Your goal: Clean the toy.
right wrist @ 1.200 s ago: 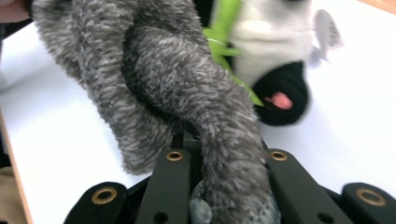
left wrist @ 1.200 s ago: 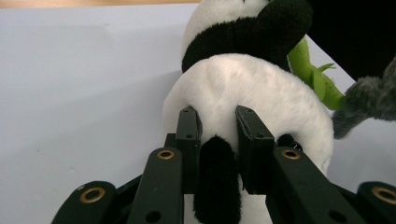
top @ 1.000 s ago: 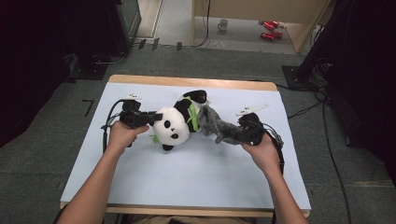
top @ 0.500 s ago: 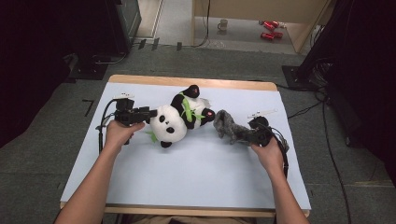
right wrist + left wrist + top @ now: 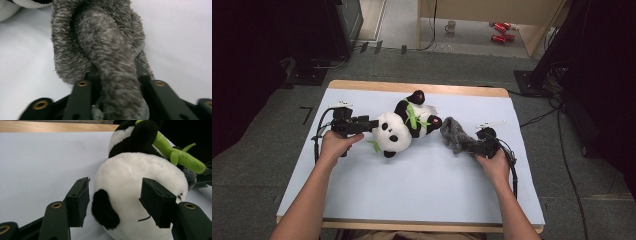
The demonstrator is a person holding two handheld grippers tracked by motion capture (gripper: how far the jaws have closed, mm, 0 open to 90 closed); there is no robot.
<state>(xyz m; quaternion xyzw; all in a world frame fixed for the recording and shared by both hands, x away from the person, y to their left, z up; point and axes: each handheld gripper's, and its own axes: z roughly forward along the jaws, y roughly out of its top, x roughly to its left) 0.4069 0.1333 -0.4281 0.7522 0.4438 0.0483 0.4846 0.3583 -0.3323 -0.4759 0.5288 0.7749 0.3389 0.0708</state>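
Table (image 5: 362, 210): flat rectangular top under a smooth pale sheet, wooden edge showing at the far side.
Panda plush (image 5: 399, 127): rounded, short white and black pile, green fabric bamboo stalk; lies mid-table.
Grey plush (image 5: 454, 135): shaggy, mottled, elongated; just right of the panda.
Left gripper (image 5: 113, 206): jaws have just been opening, apart around the panda's head, pads clear.
Right gripper (image 5: 472, 146): jaws have just been opening; grey plush lies between them; whether the pads press it cannot be told.
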